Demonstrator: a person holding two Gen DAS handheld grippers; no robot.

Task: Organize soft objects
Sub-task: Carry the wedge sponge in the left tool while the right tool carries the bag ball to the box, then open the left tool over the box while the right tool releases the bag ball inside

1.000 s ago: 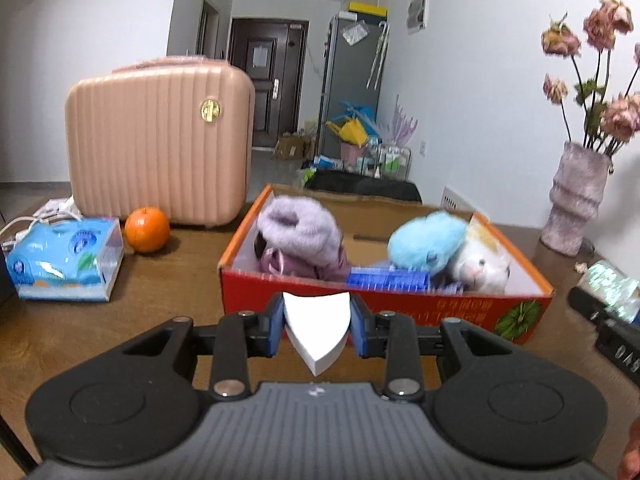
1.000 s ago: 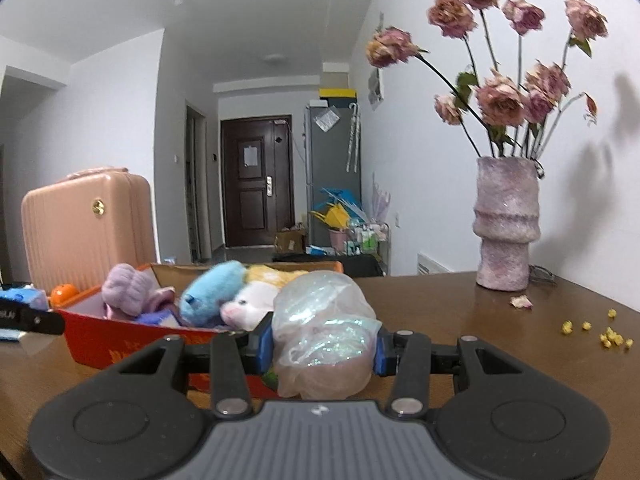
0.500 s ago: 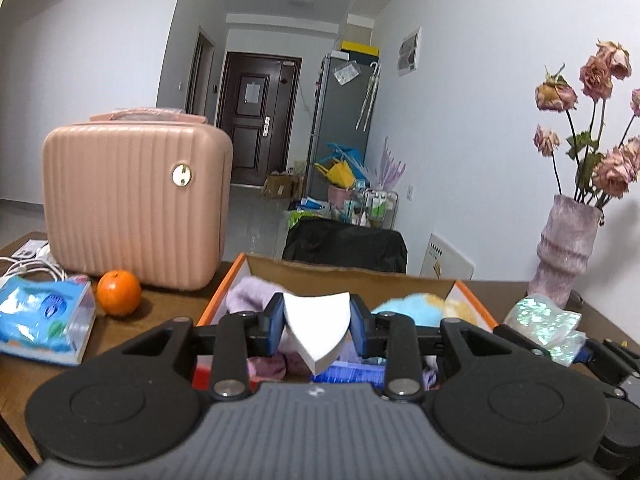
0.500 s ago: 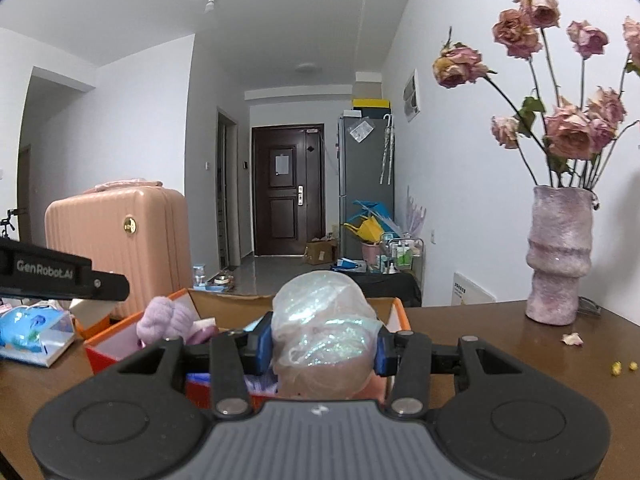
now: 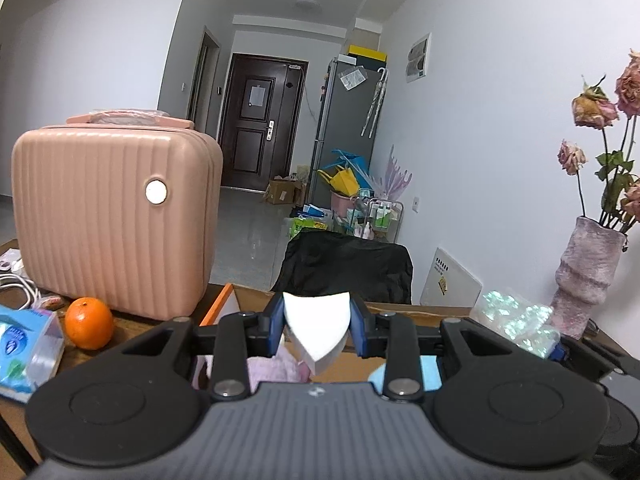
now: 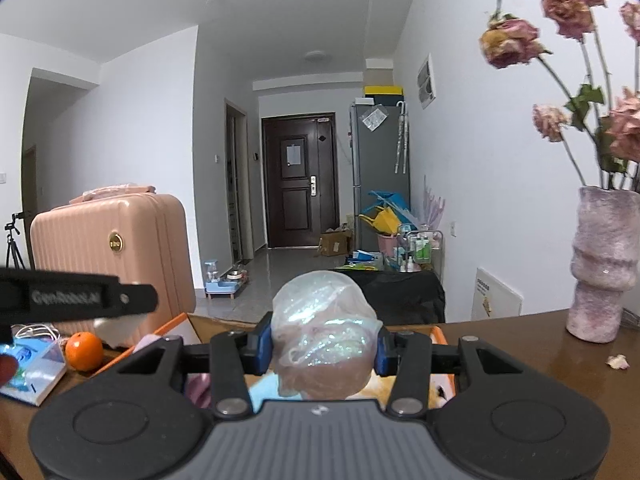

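Note:
My left gripper (image 5: 317,326) is shut on a white foam wedge (image 5: 316,320) and holds it over the orange cardboard box (image 5: 218,307). My right gripper (image 6: 323,344) is shut on a shiny crumpled plastic bag (image 6: 324,340), also above the box (image 6: 176,324). The bag shows at the right in the left wrist view (image 5: 516,320). Inside the box lie a purple plush (image 5: 272,368), a blue plush (image 6: 266,392) and an orange-white plush (image 6: 432,390), mostly hidden by the grippers. The left gripper's finger (image 6: 80,296) crosses the right wrist view at the left.
A pink suitcase (image 5: 112,216) stands on the wooden table behind an orange (image 5: 89,322) and a blue tissue pack (image 5: 24,348). A pink vase of dried roses (image 6: 604,264) stands at the right, with petals (image 6: 618,361) on the table. A black-covered chair (image 5: 344,268) is behind the box.
Both grippers have risen and moved forward over the box, so its contents sink below the fingers. Each keeps its hold.

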